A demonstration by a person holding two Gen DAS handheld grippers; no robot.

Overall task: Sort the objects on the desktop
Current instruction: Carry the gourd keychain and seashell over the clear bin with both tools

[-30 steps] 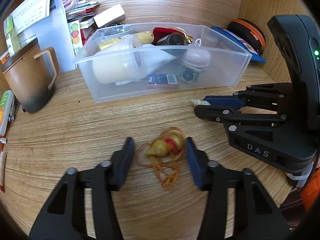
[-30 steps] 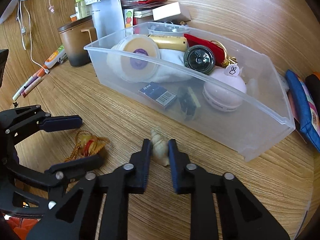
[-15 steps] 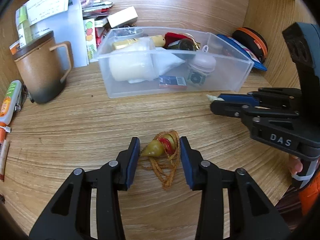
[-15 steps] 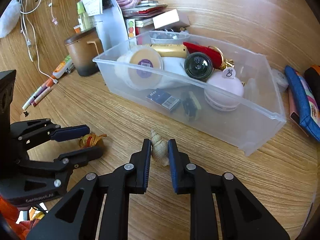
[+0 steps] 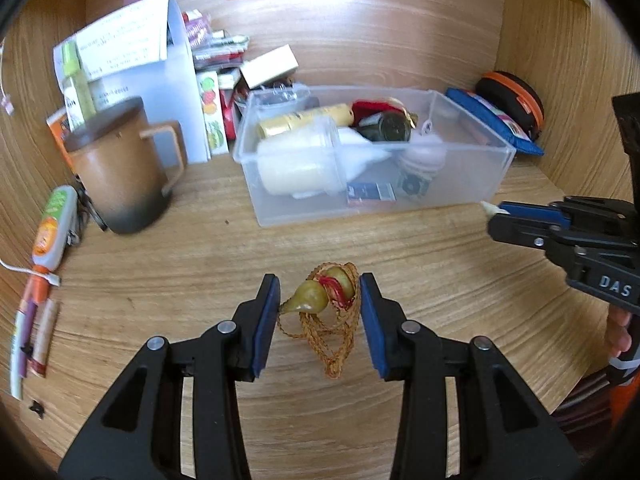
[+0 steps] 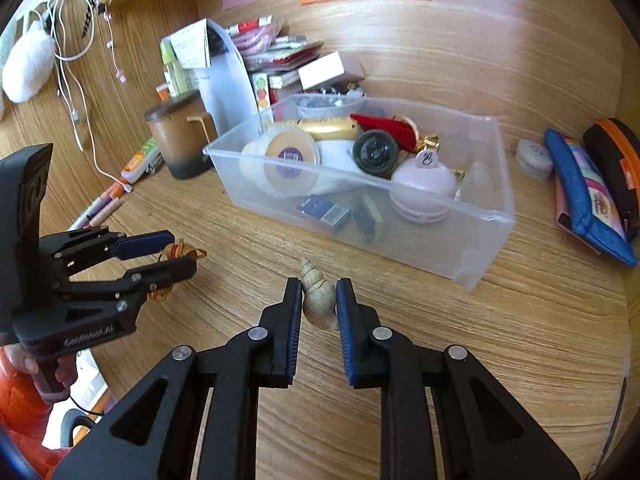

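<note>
My left gripper (image 5: 319, 300) is shut on a small yellow gourd charm (image 5: 320, 294) with a red tie and an orange cord that hangs below it, held above the desk; it also shows in the right wrist view (image 6: 176, 251). My right gripper (image 6: 318, 300) is shut on a pale spiral seashell (image 6: 318, 298), lifted off the desk; the shell's tip shows in the left wrist view (image 5: 489, 208). The clear plastic bin (image 5: 460, 196) holds several items and stands behind both grippers; it also shows in the right wrist view (image 6: 480, 236).
A brown lidded mug (image 5: 116, 172) stands left of the bin, with markers and a glue stick (image 5: 54, 224) at the far left. A paper holder and boxes (image 5: 160, 80) stand behind. A blue pouch (image 6: 588, 196) and a black-orange case (image 5: 516, 100) lie right of the bin.
Both grippers have risen and pulled back from the desk. The left closed on the gourd charm and lifted it; the right lifted the seashell.
</note>
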